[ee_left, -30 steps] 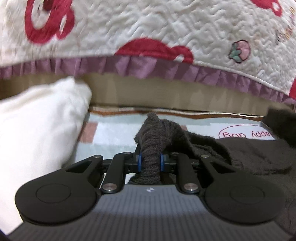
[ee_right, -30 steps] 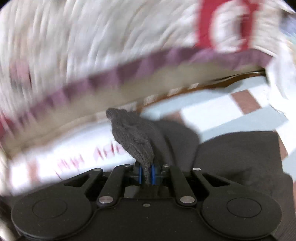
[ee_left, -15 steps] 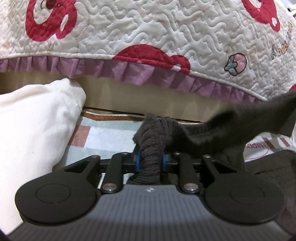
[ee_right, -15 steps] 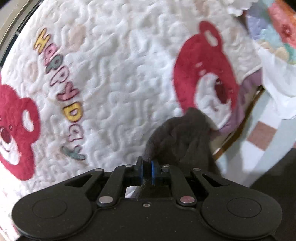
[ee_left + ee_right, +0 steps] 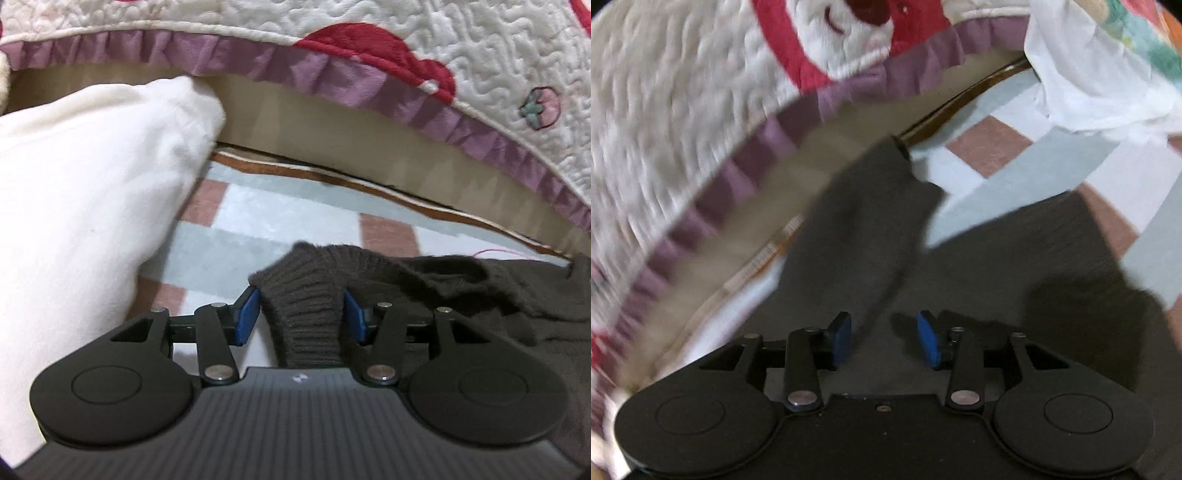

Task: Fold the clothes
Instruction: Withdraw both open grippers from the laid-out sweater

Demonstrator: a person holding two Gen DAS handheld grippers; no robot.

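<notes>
A dark brown knit sweater (image 5: 461, 288) lies on a checked blanket (image 5: 280, 214). In the left wrist view its ribbed edge (image 5: 306, 314) sits between the blue pads of my left gripper (image 5: 302, 317), whose jaws stand parted with the cloth loose between them. In the right wrist view the sweater (image 5: 1015, 266) lies spread flat below my right gripper (image 5: 884, 339), which is open and empty just above the cloth. A sleeve or corner (image 5: 871, 206) stretches away toward the bed edge. This view is blurred.
A quilted white bedspread with red bears and a purple frill (image 5: 369, 77) hangs over the far side; it also shows in the right wrist view (image 5: 731, 122). A white pillow (image 5: 85, 192) lies at the left. White cloth (image 5: 1082, 74) lies at the far right.
Both grippers came down to the blanket and opened. The right one let go of the sweater's edge, which now lies flat. The left one's jaws have widened around the ribbed edge.
</notes>
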